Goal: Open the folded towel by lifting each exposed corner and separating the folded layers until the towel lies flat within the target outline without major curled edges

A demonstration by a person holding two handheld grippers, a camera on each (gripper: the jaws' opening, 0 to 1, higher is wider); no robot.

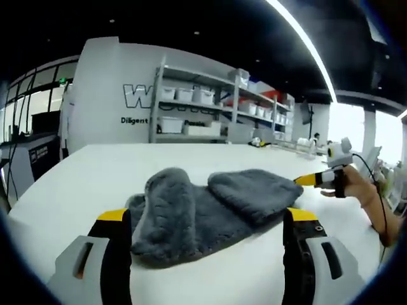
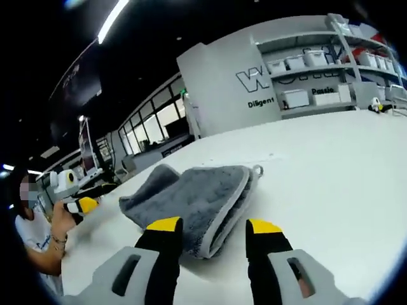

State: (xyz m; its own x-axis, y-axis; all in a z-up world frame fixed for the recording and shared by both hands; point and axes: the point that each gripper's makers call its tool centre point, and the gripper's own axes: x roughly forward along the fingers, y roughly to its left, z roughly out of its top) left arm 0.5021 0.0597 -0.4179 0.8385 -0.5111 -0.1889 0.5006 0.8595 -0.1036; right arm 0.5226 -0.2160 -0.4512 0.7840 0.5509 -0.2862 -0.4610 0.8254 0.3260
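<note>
Folded grey towel (image 2: 197, 197) on counter (image 2: 331, 171) | right gripper (image 2: 213, 232) nearer, folded edge between its open, empty fingers | left gripper (image 1: 206, 222) open, empty

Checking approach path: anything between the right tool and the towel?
Nothing: in the right gripper view the open right tool sits at the towel edge on bare table.

White table (image 1: 82, 184) carries one grey towel (image 1: 203, 210), folded and bunched into two humps; it lies at 12 o'clock from the left gripper's jaws.
</note>
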